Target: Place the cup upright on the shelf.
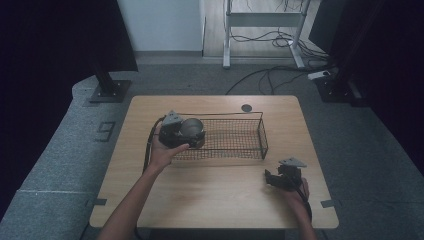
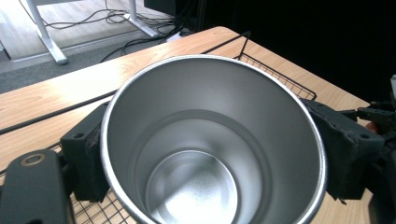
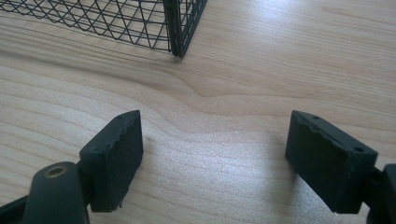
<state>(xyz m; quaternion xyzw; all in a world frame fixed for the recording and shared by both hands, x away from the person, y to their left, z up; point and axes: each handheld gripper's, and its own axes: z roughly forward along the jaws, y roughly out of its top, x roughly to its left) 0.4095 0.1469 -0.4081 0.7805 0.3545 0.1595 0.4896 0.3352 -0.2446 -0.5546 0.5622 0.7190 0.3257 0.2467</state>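
At the lower right of the high view, the right gripper (image 1: pixel 272 178) is resting on the wooden table (image 1: pixel 215 195), its jaws spread wide with nothing between them (its own view shows bare wood between the pads). Left of centre, the left gripper (image 1: pixel 192 136) is clasping a steel cup (image 1: pixel 191 128), jaws pressing its two sides, holding it upright at the left end of the wire basket (image 1: pixel 250 145). In the left gripper view the cup (image 2: pixel 210 140) is looking empty. Whether its base is touching the mesh is unclear. Judging by this, placing seems nearly finished; letting go and withdrawing remain.
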